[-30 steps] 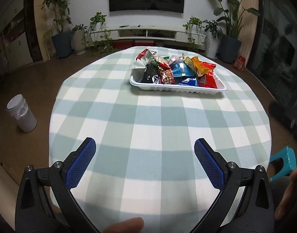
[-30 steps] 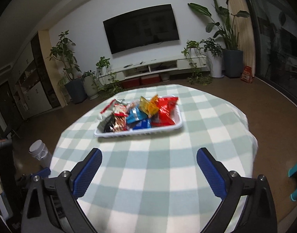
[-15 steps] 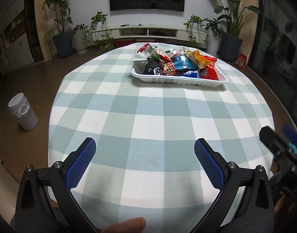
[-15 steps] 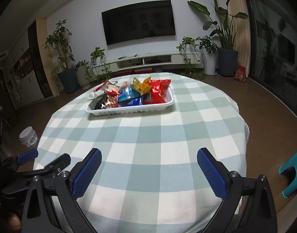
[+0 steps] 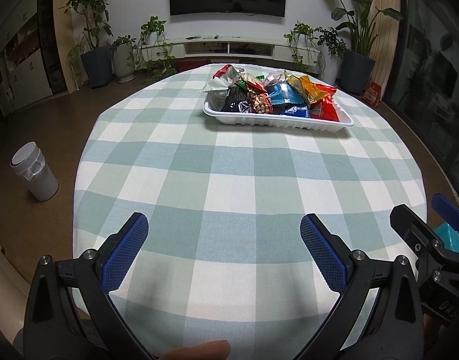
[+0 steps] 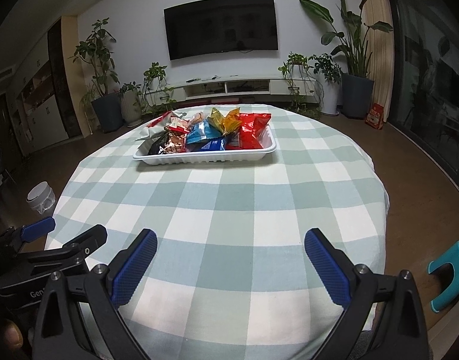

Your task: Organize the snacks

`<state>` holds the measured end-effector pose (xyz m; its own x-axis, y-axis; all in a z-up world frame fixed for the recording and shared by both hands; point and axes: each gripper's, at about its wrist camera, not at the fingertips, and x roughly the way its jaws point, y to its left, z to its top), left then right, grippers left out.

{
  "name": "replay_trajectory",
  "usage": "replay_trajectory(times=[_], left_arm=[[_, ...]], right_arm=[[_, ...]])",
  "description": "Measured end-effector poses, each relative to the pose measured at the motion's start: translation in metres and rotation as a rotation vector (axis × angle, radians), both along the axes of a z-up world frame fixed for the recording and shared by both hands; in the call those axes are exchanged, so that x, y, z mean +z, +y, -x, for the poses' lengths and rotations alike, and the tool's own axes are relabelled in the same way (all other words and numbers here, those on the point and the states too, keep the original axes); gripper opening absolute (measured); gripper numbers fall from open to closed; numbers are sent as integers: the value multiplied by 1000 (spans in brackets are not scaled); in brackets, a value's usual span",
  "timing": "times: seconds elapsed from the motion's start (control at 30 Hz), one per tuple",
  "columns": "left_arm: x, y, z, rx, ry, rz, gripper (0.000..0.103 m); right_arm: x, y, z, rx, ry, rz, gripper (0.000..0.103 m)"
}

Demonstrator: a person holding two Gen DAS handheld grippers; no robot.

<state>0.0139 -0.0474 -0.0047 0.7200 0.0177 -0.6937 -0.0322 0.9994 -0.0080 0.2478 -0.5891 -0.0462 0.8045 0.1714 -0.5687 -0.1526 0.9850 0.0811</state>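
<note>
Since a second ago both tongs have drawn back toward the near edge of the table, so the snack tray now sits farther off in each view, and each tong now shows at the edge of the other's camera.

The left gripper hangs over the near part of the checked tablecloth with its blue pads spread wide and nothing between them. A fingertip shows at the bottom of that view. The right gripper is likewise released, jaws wide, empty, above the near cloth; it appears at the right edge of the left view, just beside the left one.

Well apart from both, across the table, the white plastic tray rests flat on the cloth, heaped with snack packets: red, blue, orange, black and silver wrappers.

Beyond the table, a white bin stands on the brown floor to the left, a teal stool to the right, and a wall-mounted television hangs above a low white console flanked by potted plants.
</note>
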Motion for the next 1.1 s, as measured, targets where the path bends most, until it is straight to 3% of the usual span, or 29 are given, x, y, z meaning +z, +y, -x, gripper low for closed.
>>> replay_trajectory(times=[1.1], left_arm=[[-1, 0, 1, -2, 2, 4, 103]], right_arm=[[0, 1, 0, 2, -1, 11, 101]])
